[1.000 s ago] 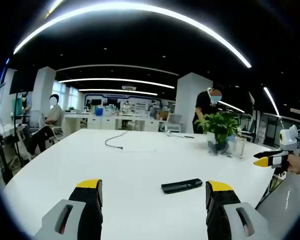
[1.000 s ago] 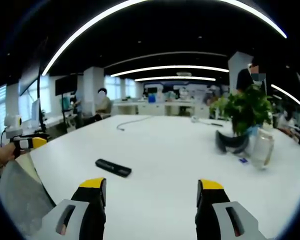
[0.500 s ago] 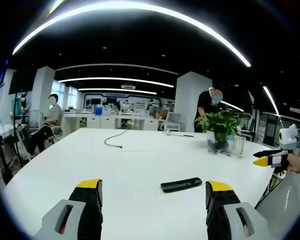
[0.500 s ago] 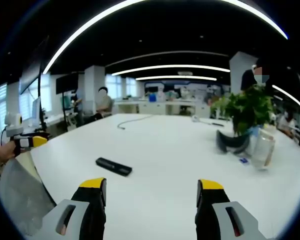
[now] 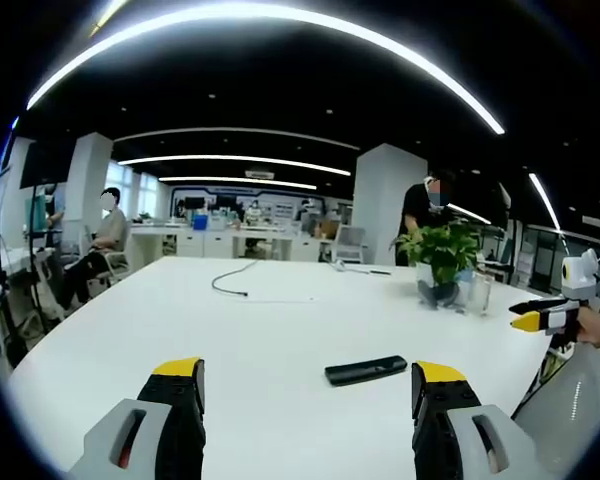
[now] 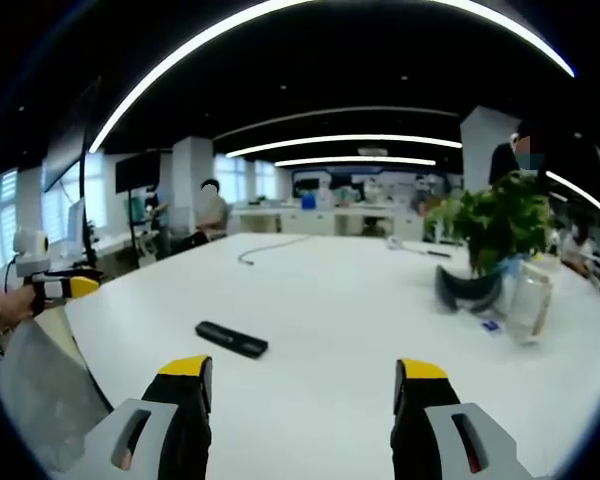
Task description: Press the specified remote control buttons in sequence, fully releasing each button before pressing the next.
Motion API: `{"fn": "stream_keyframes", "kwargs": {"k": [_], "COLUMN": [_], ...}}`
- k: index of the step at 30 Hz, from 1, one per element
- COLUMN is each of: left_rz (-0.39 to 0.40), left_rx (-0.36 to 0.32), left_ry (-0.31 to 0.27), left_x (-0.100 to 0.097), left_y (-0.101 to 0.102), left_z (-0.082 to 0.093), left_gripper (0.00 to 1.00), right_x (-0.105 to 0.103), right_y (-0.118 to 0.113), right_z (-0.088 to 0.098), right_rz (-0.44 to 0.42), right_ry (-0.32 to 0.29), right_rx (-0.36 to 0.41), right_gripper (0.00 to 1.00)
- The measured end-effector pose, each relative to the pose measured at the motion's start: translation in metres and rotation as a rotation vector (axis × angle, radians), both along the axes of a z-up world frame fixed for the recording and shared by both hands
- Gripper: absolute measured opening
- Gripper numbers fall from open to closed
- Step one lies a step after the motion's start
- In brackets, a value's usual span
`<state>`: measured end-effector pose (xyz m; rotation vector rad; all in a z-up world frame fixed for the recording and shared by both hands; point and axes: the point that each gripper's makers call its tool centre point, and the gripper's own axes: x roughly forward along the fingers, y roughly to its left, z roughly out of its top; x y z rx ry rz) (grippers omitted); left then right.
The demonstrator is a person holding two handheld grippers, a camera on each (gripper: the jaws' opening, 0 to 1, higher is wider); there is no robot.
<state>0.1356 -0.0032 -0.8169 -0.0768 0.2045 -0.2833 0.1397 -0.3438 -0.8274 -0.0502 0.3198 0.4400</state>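
A slim black remote control lies flat on the white table, just beyond and between my left gripper jaws, nearer the right one. That gripper is open and holds nothing. In the right gripper view the same remote control lies left of centre on the table, a little ahead of the left jaw of my right gripper, which also stands open and empty. The right gripper comes in at the right edge of the left gripper view; the left gripper shows at the left edge of the right gripper view.
A potted plant and a clear jar stand at the table's far right, seen as plant and jar in the right gripper view. A cable lies far across the table. A seated person and a standing person are beyond.
Both views have shifted only slightly with my hands. The remote has not moved, and both grippers stay open above the table.
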Motion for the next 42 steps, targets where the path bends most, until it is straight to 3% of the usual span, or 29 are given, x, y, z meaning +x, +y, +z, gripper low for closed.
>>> {"fn": "stream_keyframes", "kwargs": {"k": [10,18,26,32,34,38,42], "left_rz": [0.043,0.075,-0.006,-0.018,-0.020,-0.060,-0.165], "left_rx": [0.037,0.089,0.081,-0.021,-0.073,-0.063,0.008], "left_ry": [0.059,0.129,0.189,0.198,0.237,0.257,0.283], "left_x": [0.002,0.005,0.003,0.007,0.006,0.009,0.016], "left_y": [0.004,0.009,-0.009,-0.005,-0.005,-0.010,-0.022], "left_z": [-0.011,-0.026,-0.036,-0.034,-0.037,-0.036,-0.033], "left_gripper": [0.89,0.89,0.89,0.90,0.90,0.89,0.87], "right_x": [-0.001,0.000,0.006,0.010,0.010,0.010,0.010], "right_y": [0.011,0.013,-0.001,-0.012,-0.015,-0.013,-0.014], "right_z": [-0.013,-0.016,-0.014,-0.011,-0.015,-0.015,-0.016], "right_rz": [0.082,0.118,0.045,-0.013,-0.034,-0.022,-0.028], "right_ry": [0.046,0.061,0.059,0.037,0.055,0.058,0.059], "right_rx": [-0.069,-0.056,-0.032,-0.062,-0.077,-0.075,-0.093], "right_gripper": [0.73,0.72,0.71,0.71,0.71,0.70,0.70]}}
